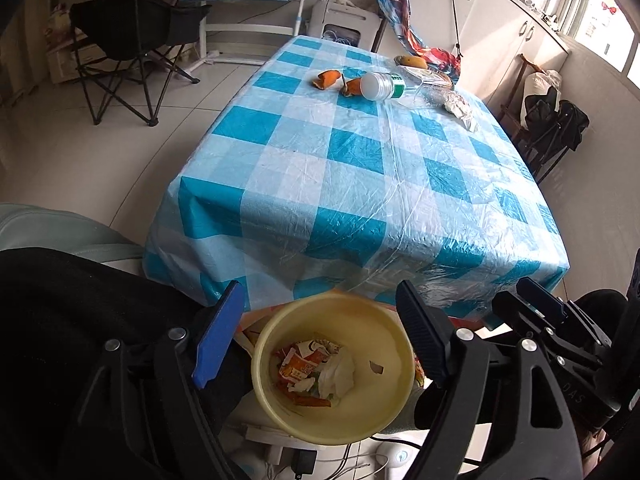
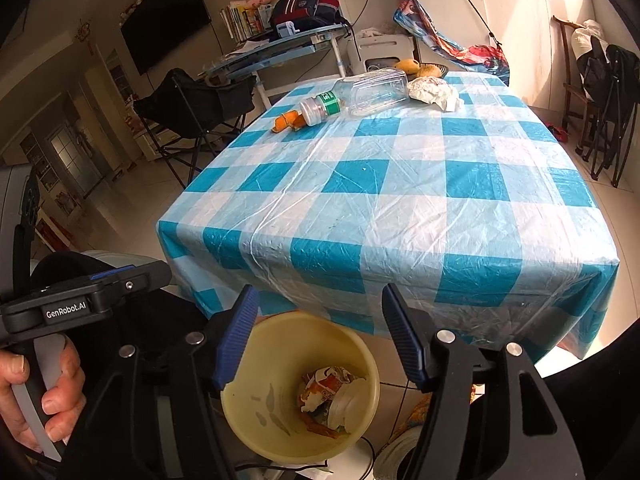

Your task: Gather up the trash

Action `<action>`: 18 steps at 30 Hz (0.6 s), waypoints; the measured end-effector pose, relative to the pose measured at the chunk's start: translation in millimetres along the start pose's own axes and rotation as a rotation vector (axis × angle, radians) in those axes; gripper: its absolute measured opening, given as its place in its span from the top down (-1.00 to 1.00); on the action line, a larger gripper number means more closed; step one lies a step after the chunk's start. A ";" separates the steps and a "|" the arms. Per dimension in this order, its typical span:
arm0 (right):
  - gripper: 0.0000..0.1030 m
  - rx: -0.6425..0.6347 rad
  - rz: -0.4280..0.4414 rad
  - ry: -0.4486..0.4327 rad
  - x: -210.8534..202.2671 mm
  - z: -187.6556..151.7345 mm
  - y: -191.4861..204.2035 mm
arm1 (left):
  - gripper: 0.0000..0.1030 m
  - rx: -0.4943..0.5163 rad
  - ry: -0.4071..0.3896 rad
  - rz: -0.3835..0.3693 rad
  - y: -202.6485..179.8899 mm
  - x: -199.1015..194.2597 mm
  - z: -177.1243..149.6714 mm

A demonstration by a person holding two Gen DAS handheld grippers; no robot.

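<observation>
1. Grippers: the left gripper (image 1: 320, 332) and the right gripper (image 2: 320, 336) both hang with jaws spread wide and nothing between them, side by side above the yellow trash bin (image 1: 394, 396). This placement suits dropping items straight down into the bin.
2. Bin: the bin stands on the floor just beside the near edge of the table (image 1: 360, 168), below tabletop level, so items carried off the edge need only a short travel. It already holds torn wrappers (image 1: 304, 364) and crumpled tissue (image 1: 340, 372).
3. Remaining trash: all of it lies at the far end of the checked tablecloth, well apart from both grippers.
   - Orange peel pieces (image 1: 329, 79) lie at the far left.
   - A clear plastic bottle (image 2: 360, 92) lies on its side, cap toward the peel; it may roll when touched.
   - A crumpled wrapper (image 2: 434, 92) lies near the bottle's base.
4. Judgement: collection appears partly done; the next move calls for a long reach across the table.
</observation>
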State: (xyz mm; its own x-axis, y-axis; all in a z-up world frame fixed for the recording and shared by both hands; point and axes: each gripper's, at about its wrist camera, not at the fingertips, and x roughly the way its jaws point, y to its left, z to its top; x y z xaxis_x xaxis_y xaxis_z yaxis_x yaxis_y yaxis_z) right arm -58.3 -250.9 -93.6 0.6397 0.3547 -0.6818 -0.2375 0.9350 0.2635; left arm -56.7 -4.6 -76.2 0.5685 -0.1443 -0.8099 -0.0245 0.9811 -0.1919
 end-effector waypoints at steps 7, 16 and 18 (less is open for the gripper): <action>-0.26 -0.024 -0.015 0.009 5.0 -2.1 2.3 | -0.57 0.015 -0.011 0.007 -3.6 0.2 0.9; -0.27 -0.030 -0.025 0.003 5.0 -2.0 2.6 | -0.59 0.006 -0.013 0.007 -2.5 0.8 1.6; -0.27 -0.030 -0.026 0.004 5.1 -1.9 2.5 | -0.60 0.005 -0.013 0.007 -2.3 0.8 1.7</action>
State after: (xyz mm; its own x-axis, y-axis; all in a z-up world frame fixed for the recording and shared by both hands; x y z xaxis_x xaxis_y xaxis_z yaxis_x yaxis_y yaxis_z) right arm -57.0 -246.8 -97.7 0.6433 0.3300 -0.6908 -0.2429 0.9437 0.2247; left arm -54.9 -6.8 -75.5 0.5794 -0.1354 -0.8037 -0.0247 0.9827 -0.1833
